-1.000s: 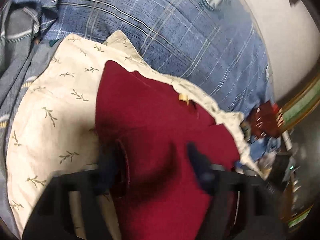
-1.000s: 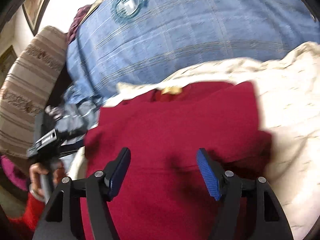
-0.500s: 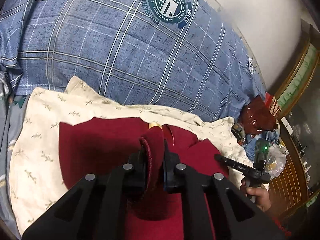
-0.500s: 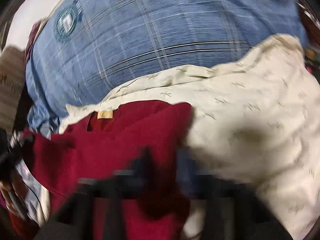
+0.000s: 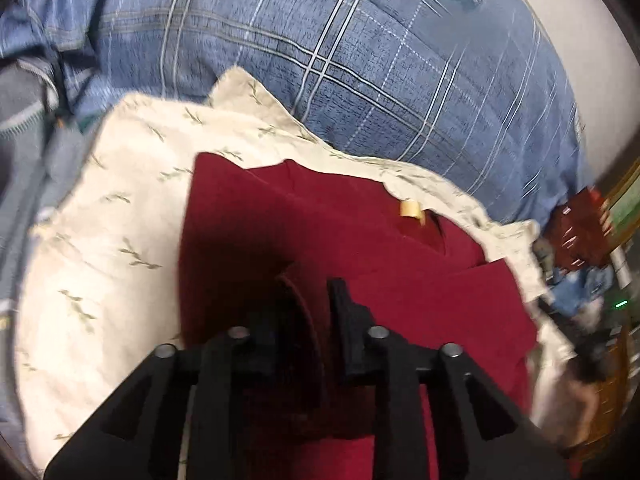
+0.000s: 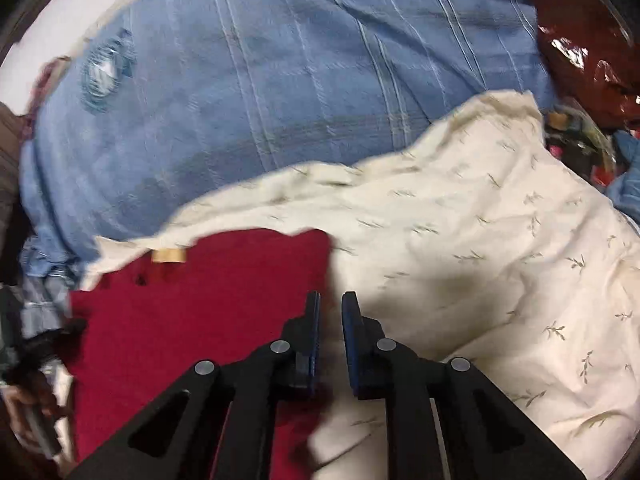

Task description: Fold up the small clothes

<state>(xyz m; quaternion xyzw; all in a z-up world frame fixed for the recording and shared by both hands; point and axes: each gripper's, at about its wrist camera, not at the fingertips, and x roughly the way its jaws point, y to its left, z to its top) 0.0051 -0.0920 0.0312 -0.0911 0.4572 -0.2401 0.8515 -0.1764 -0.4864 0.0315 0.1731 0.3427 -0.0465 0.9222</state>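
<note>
- Since half a second ago my left tool [image 5: 308, 292] has swung left and dipped lower: the crest on the blue plaid bedcover [image 5: 360, 60] now sits at the top right edge of the left wrist view, and more of the cream leaf-print cloth [image 5: 100, 240] shows on the left.
- My left tool stays clamped on a raised fold of the red garment [image 5: 360, 264]; the fold stands up between its two fingers.
- My right tool [image 6: 330, 312] has shifted right, so it now points along the garment's right edge rather than over its middle.
- My right tool's fingers stand close together with a narrow gap; motion blur keeps me from telling whether any red cloth is pinched there.
- The red garment [image 6: 208, 304] lies spread on the cream leaf-print cloth [image 6: 480, 260], which rests on the blue plaid bedcover [image 6: 280, 80].
- In the right wrist view the garment spreads left of and under my right tool, with the cream cloth to its right.
- A small tan label [image 5: 410, 209] sits at the garment's neckline, beyond my left tool and to its right; the right wrist view shows the label [image 6: 168, 256] at the garment's far left edge.
</note>
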